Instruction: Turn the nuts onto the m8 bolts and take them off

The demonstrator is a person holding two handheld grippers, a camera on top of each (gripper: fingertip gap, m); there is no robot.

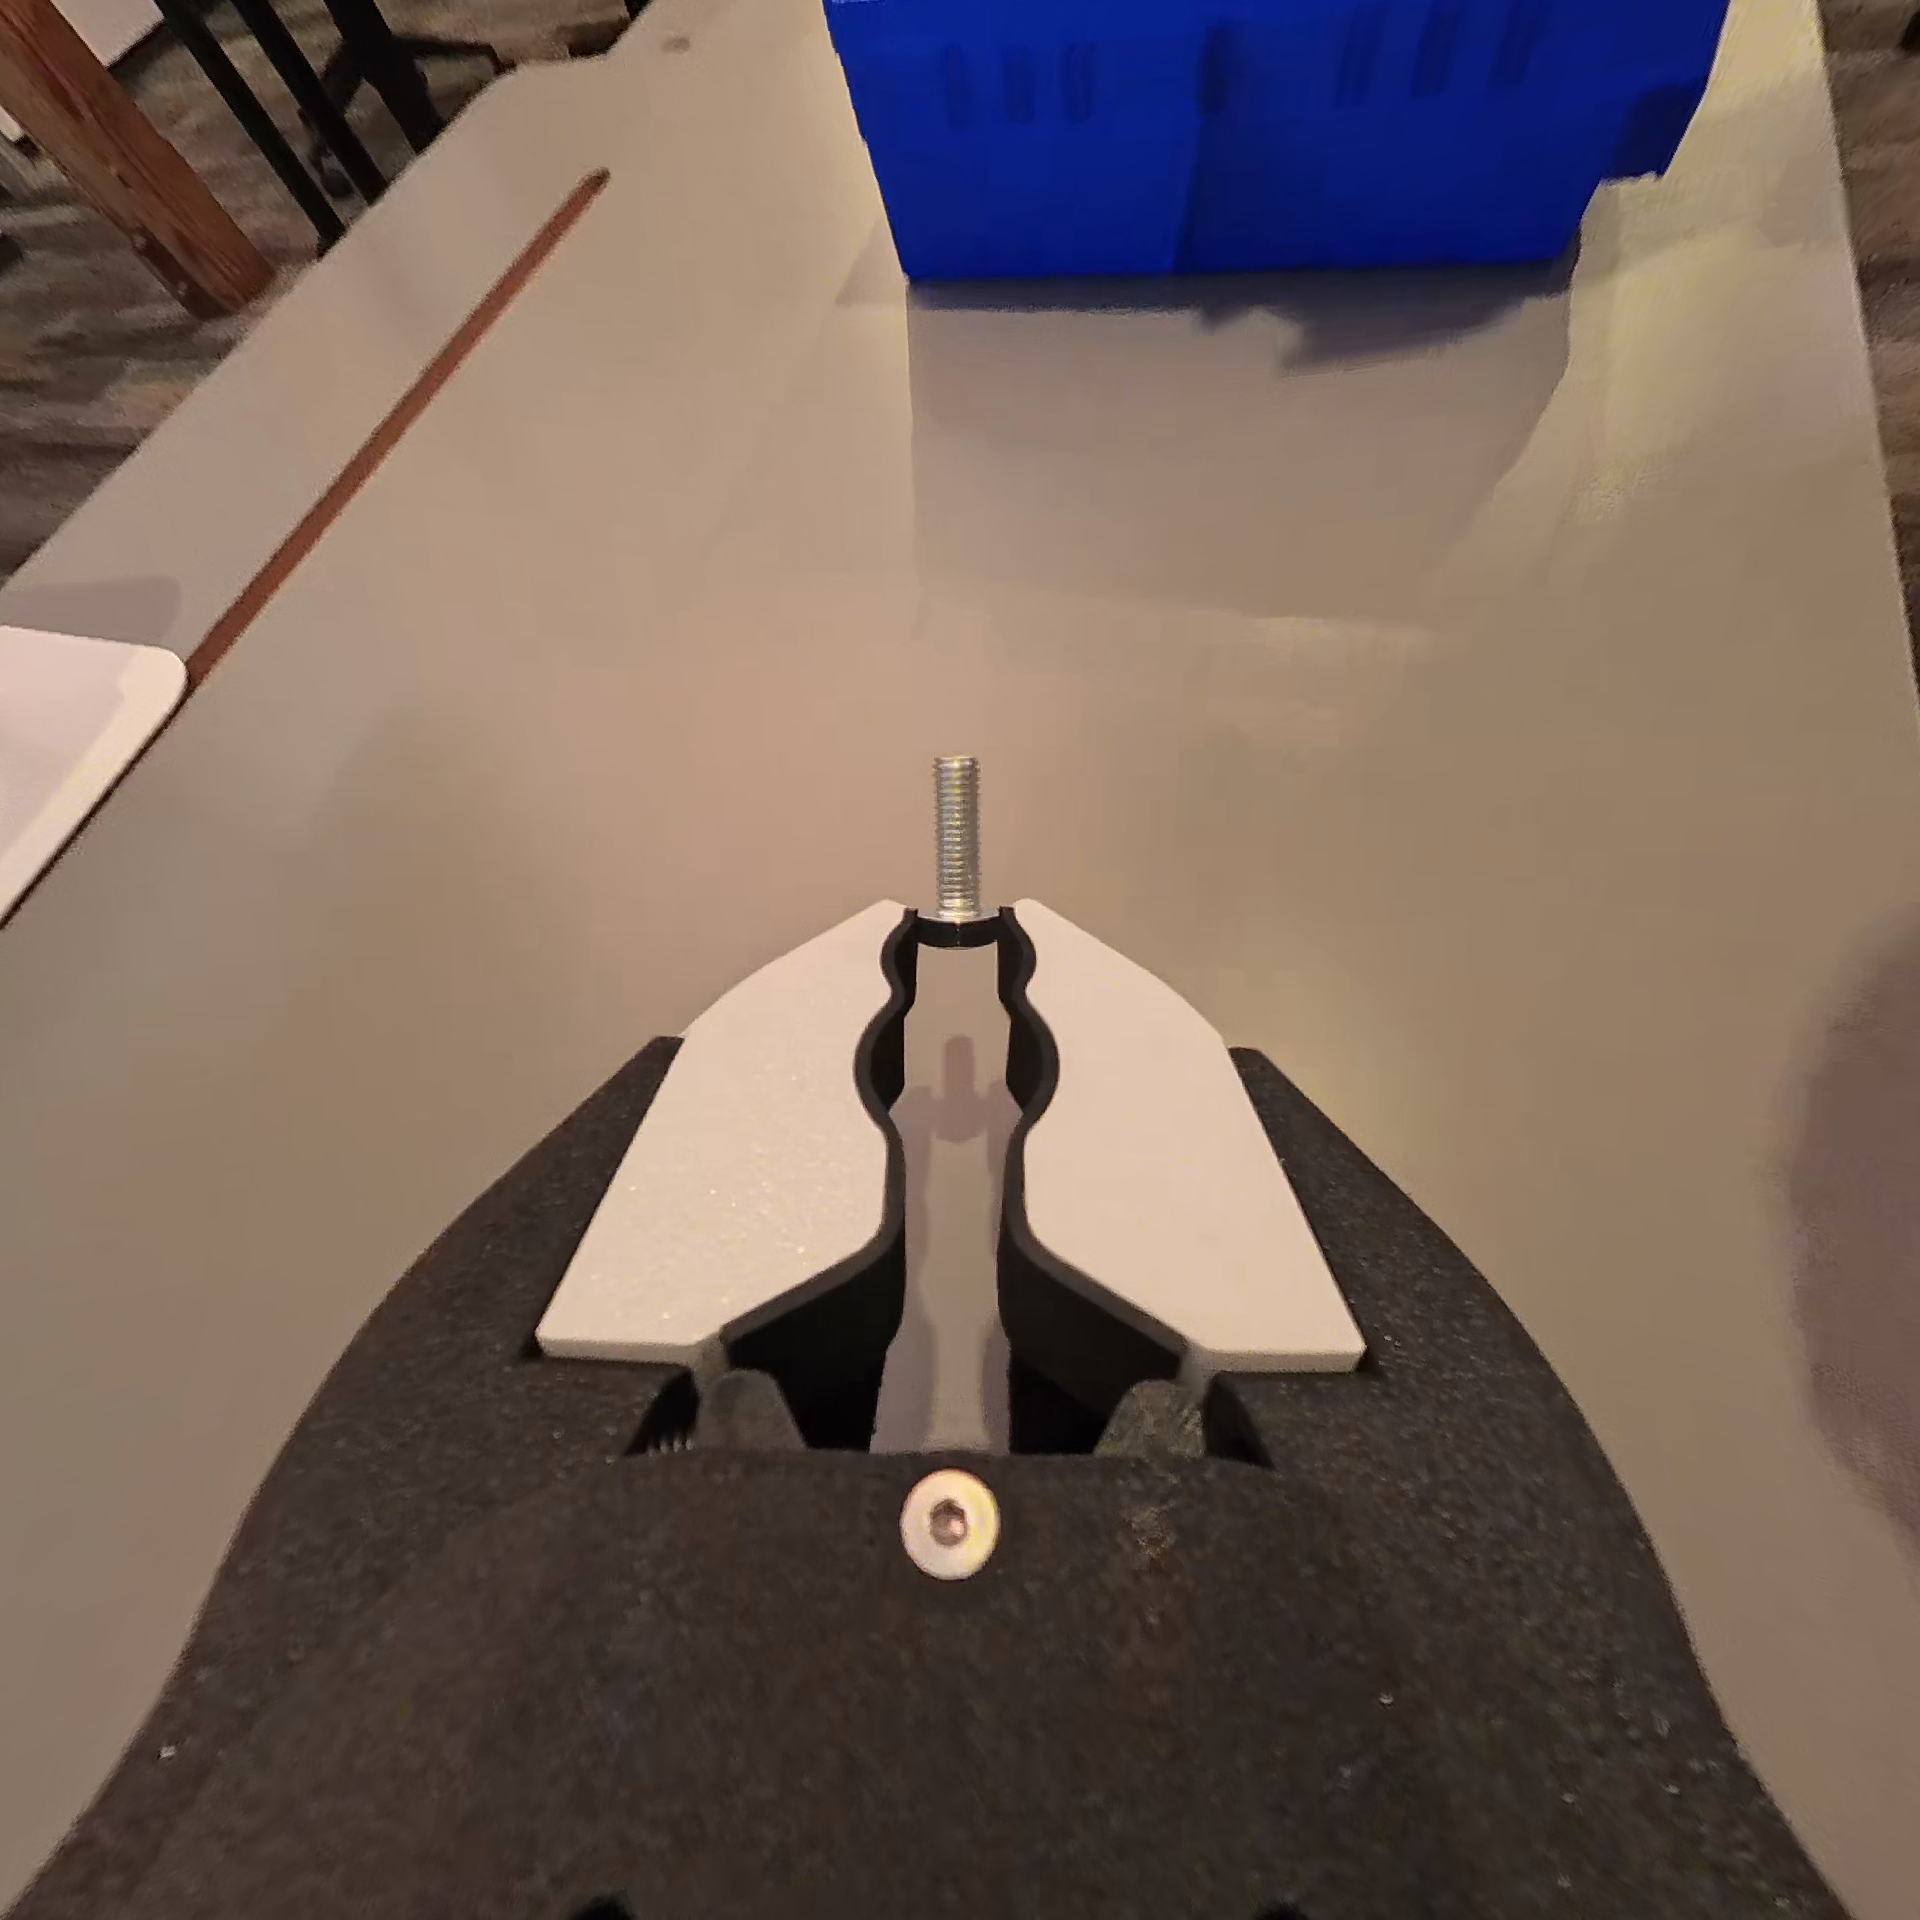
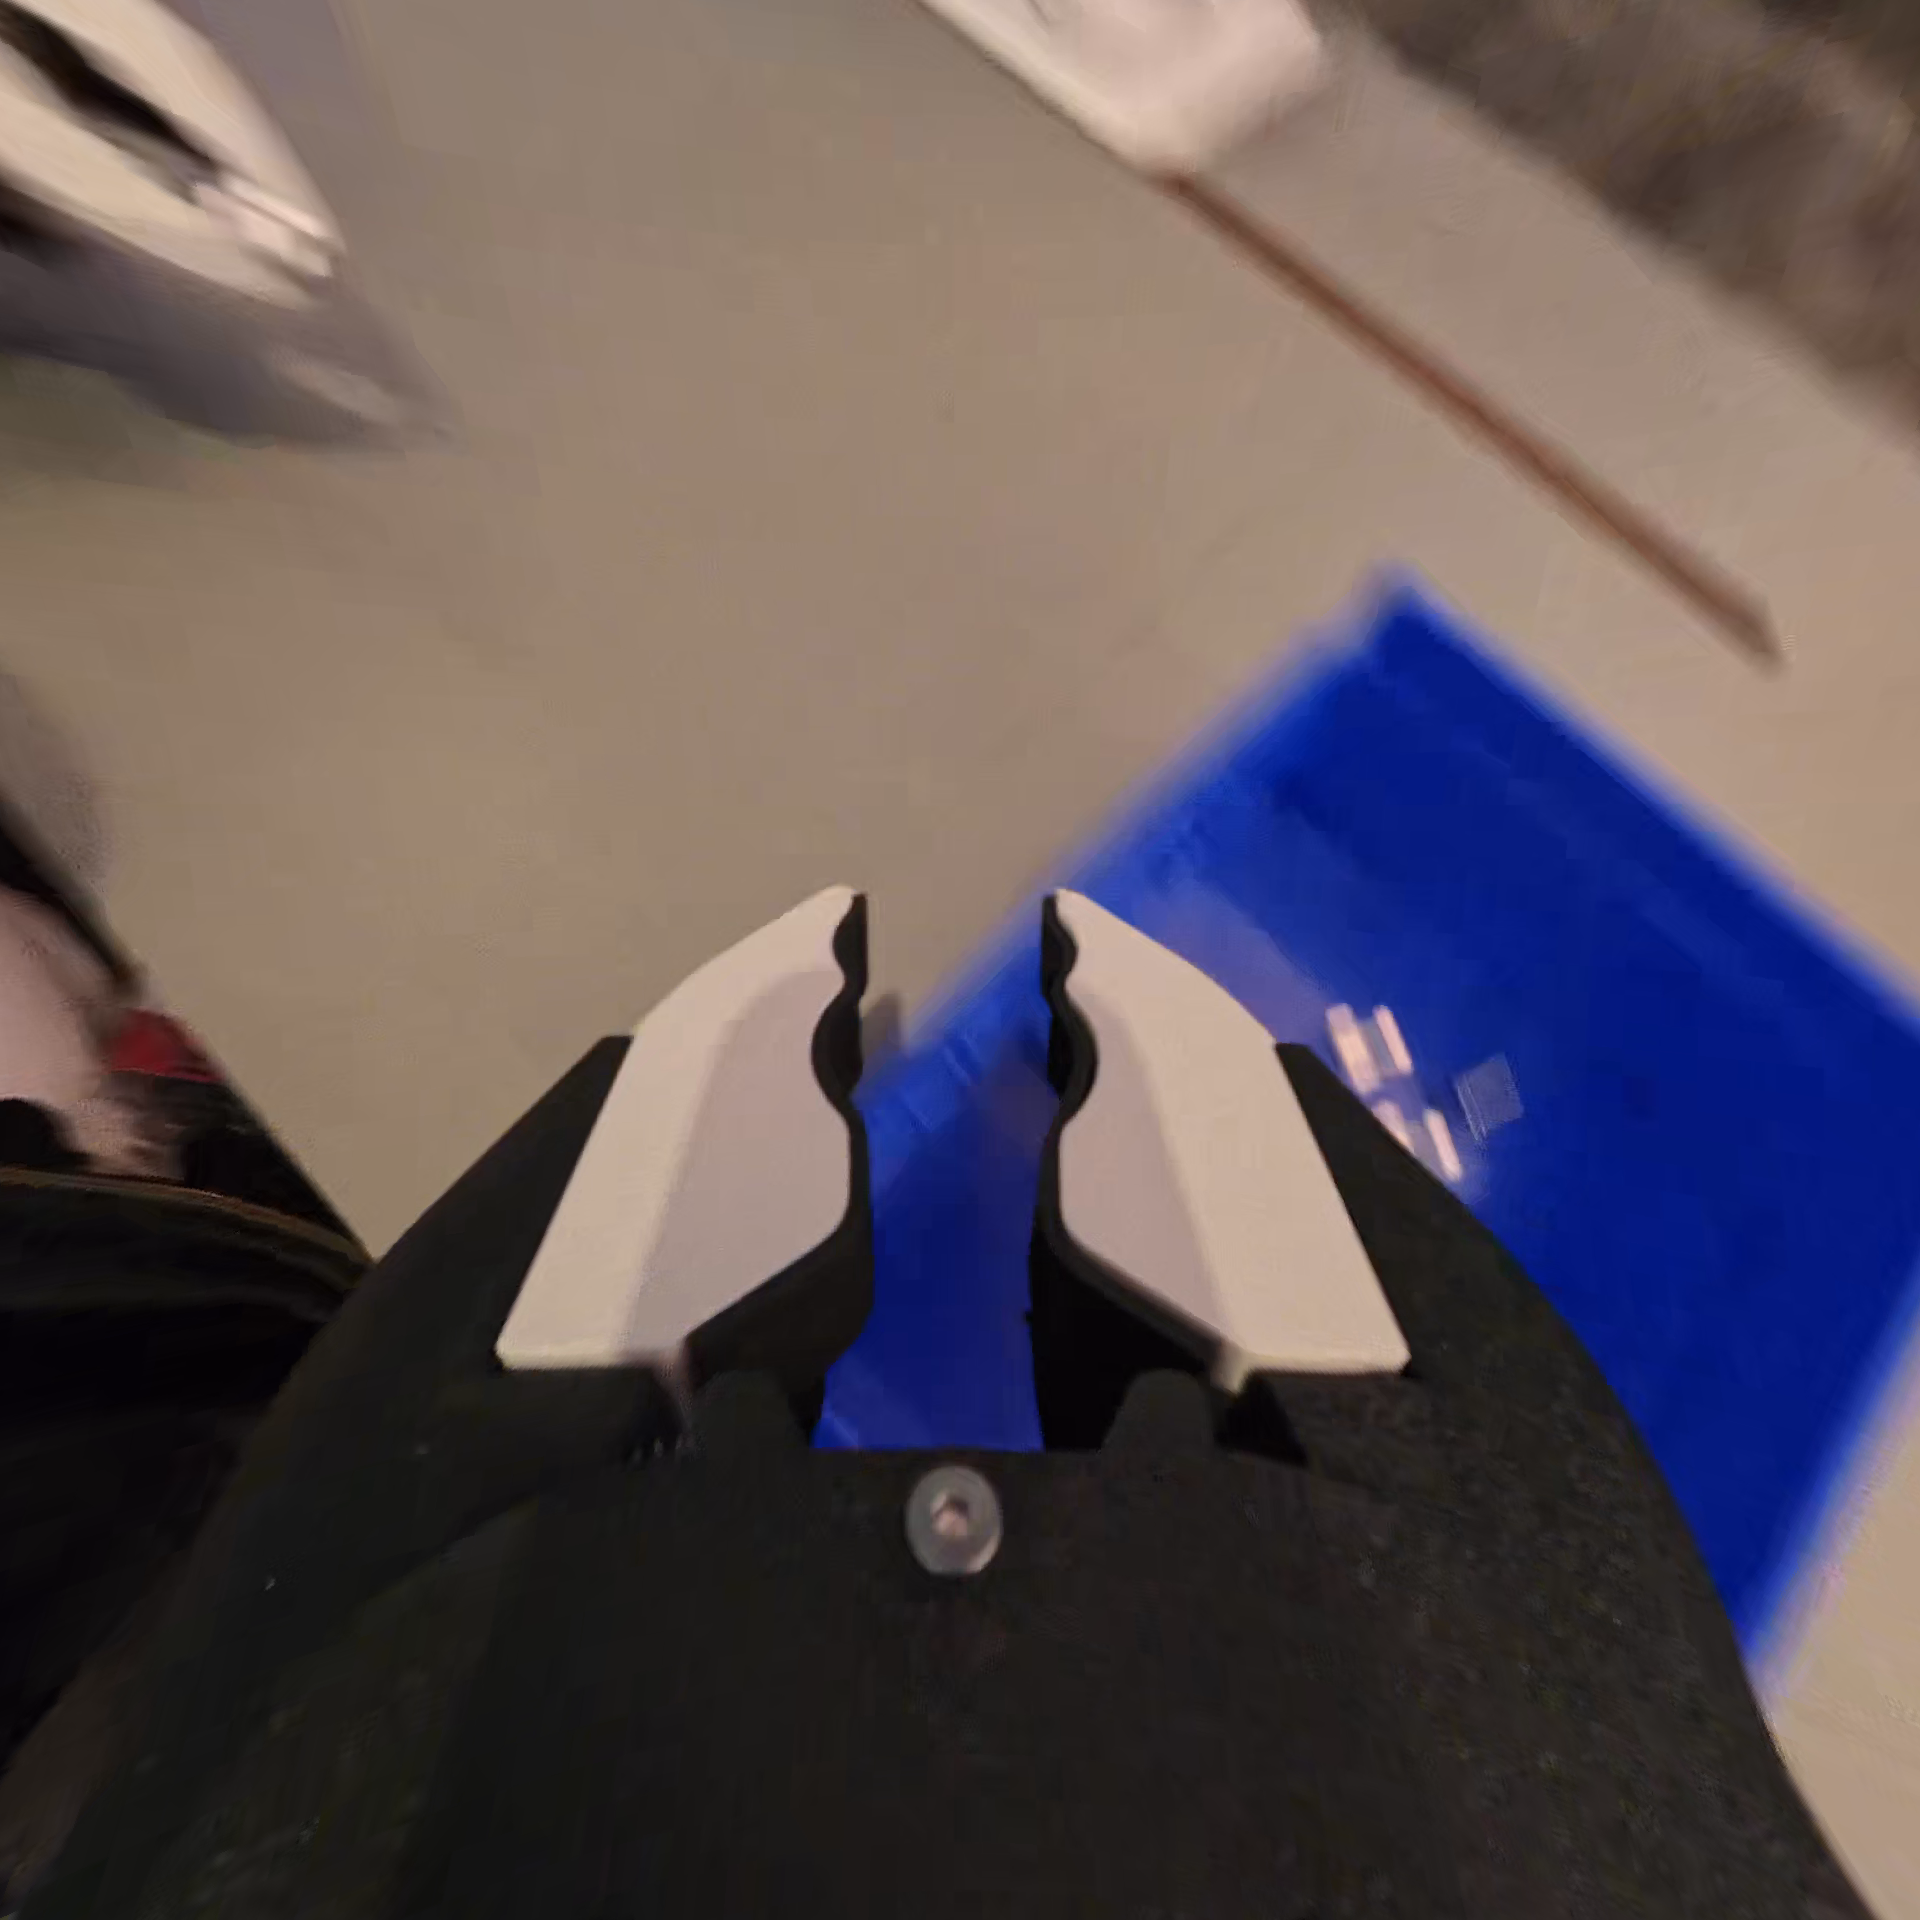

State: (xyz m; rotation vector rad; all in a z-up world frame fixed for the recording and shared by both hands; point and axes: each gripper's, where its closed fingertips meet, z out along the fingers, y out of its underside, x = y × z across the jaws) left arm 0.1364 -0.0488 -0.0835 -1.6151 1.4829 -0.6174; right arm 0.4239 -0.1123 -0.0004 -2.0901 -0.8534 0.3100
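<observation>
In the left wrist view, the left gripper (image 1: 958,928) is pinching the head of a silver bolt (image 1: 957,836) between its fingertips, the threaded shank standing upright above the grey surface (image 1: 1351,727), with a blue bin (image 1: 1226,135) sitting well beyond it. In the right wrist view, which is blurring heavily, the right gripper (image 2: 954,914) is hovering with its fingers spread and nothing between them, over the near corner of the bin (image 2: 1558,883), where a few small silvery pieces (image 2: 1423,1081) are lying inside.

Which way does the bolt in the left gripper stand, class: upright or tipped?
Upright: the bolt rises straight from the left gripper, fingertips clamping its head, bare thread pointing up.
</observation>
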